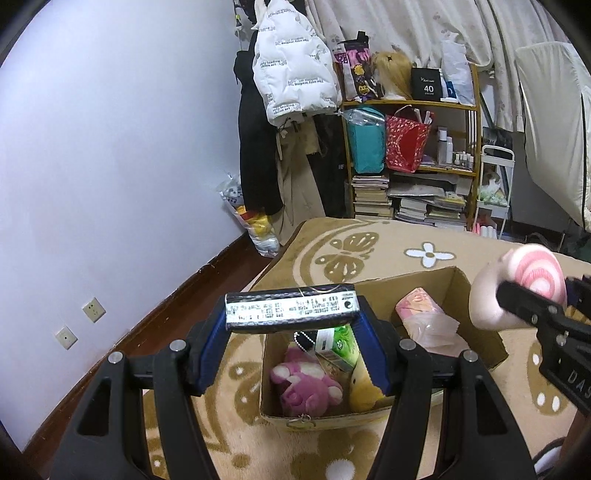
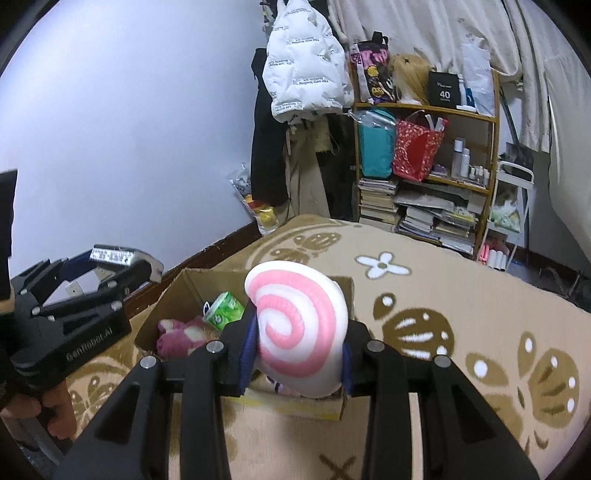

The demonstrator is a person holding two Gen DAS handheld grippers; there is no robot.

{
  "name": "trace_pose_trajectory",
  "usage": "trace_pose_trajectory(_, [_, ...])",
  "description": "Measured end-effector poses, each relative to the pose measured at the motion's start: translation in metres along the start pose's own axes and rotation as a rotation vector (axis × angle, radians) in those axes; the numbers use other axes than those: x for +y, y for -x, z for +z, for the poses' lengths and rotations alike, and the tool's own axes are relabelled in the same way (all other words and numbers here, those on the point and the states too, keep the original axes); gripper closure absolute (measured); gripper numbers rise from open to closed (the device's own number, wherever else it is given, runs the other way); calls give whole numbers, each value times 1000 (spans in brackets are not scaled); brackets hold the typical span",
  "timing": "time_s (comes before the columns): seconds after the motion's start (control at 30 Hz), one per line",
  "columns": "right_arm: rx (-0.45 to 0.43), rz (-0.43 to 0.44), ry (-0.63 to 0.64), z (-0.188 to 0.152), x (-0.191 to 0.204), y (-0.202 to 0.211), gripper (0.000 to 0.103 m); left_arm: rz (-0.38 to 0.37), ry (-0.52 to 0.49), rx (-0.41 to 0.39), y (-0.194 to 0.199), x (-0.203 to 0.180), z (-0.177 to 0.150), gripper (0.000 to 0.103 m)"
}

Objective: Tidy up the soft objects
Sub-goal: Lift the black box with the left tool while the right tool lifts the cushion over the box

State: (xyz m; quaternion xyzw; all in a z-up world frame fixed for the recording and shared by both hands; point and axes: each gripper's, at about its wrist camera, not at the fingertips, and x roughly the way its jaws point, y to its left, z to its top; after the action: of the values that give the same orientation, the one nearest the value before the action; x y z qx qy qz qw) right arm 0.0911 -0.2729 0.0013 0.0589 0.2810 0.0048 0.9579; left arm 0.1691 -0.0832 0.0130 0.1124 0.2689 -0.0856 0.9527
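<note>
Left gripper (image 1: 291, 332): held above a cardboard box (image 1: 476, 295), its blue-padded fingers (image 1: 212, 347) clenched on the two ends of a black rectangular pack with a white printed label (image 1: 291, 310), which lay level across the gap between them. Right gripper (image 2: 295, 350): jaws clamped against both sides of a soft white plush with a pink spiral (image 2: 299, 325), held upright and clear of the box, spiral face toward the right wrist camera; in the left wrist view the same plush showed at the right edge, above the box's far right corner. Cardboard box: open-topped, standing on a beige rug with brown butterfly and white flower motifs (image 1: 369, 247). Contents, as visible: one pink-and-white plush toy (image 1: 306, 380) on the near left of the floor of the box; one yellow plush (image 1: 364, 391) just beside it on the right, partly hidden by a finger; one green tissue packet (image 1: 343, 347) behind these; one pink item in clear wrapping (image 1: 424, 314) toward the far right. Surroundings: pale wall (image 1: 110, 147) to the left with dark wooden skirting; a white padded jacket (image 1: 295, 70) hung over dark clothes; a wooden shelf unit (image 1: 413, 105) bearing bags, bottles and stacked books (image 1: 373, 195); pale curtains (image 1: 424, 26) behind. A hand (image 2: 55, 406) on the left gripper's handle showed low at the left of the right wrist view.
</note>
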Motion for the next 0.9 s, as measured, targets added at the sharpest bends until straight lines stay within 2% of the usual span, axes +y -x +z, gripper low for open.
trace_pose_trajectory(0.2, [-12,6,0,4,-2,-11,62,4,-18,12,-16,-7,-4,40])
trace_pose_trajectory(0.43, [-10,40,-26,2,3,-27,60,-3,-39,64,-40,-12,-14,40])
trace_pose_trajectory(0.6, [1,43,-38,-4,4,-38,59,-4,-25,102,-52,-10,-20,40])
trace_pose_trajectory(0.9, [25,34,-70,-14,-5,-50,56,-3,-7,124,-60,-6,-25,39])
